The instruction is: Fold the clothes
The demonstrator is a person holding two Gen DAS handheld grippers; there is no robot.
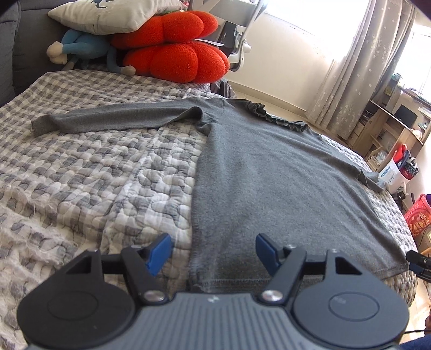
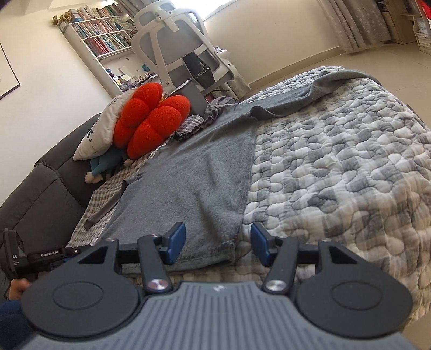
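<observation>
Lying flat on the quilt [image 1: 94, 167] of the bed, the grey top [image 1: 269, 172] has one sleeve [image 1: 107, 119] stretched sideways. The left gripper [image 1: 212, 253] hovers over the hem's left corner, jaws released, nothing clamped. The right gripper [image 2: 218, 243] hovers over the hem's right corner, jaws likewise apart and empty. Red cushions [image 1: 172, 45] and a pillow [image 1: 113, 12] sit at the bed's far end.

Daylight pours through grey starred curtains [image 1: 347, 67] onto cream walls and pale floor [image 2: 336, 62]; a white office chair [image 2: 177, 45] and bookshelf [image 2: 99, 35] stand far behind the quilted bed [image 1: 94, 161].
</observation>
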